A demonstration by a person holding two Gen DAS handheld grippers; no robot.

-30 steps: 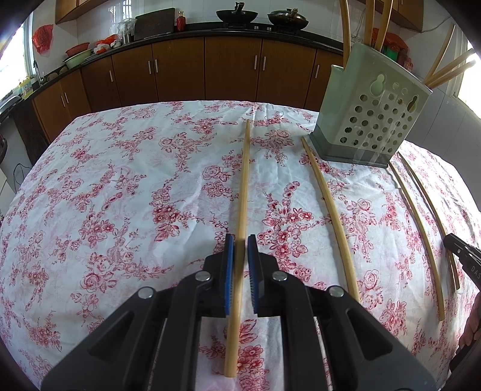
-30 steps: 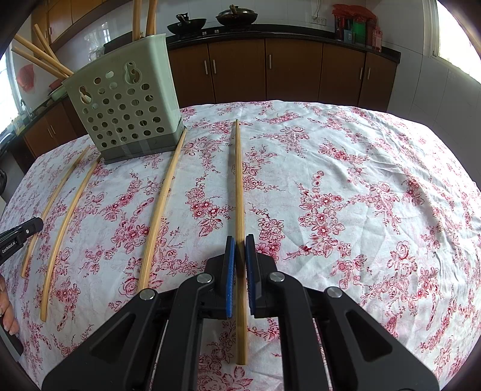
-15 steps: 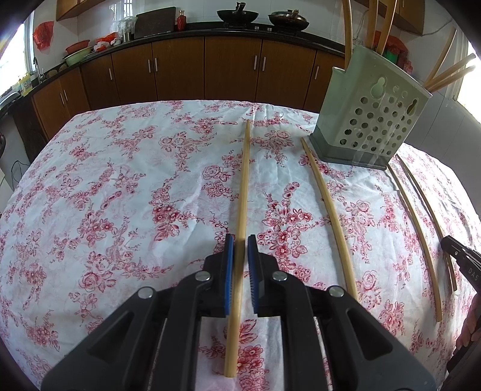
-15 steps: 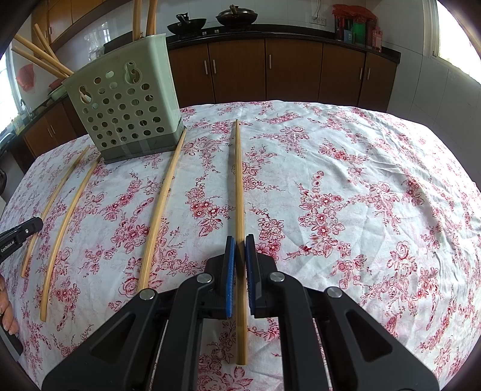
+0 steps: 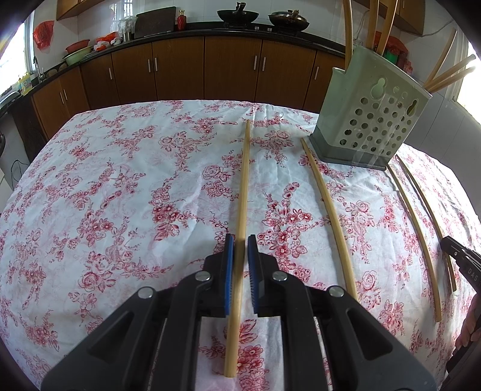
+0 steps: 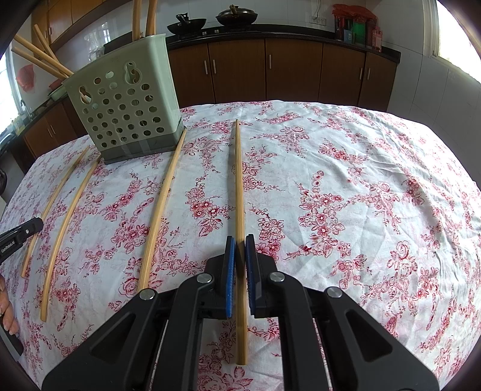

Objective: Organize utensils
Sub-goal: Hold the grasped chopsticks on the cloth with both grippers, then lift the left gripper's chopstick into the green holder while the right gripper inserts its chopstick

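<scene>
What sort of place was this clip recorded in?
Most likely a home kitchen: brown cabinets under a dark counter, woks on a stove behind, and a table with a floral cloth holding a green chopstick holder.

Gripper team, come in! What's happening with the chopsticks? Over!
Left gripper straddling leftmost chopstick, grip unclear. Right gripper pinching rightmost chopstick. Both sticks flat on tablecloth, holder beyond. Nothing blocking.
</scene>
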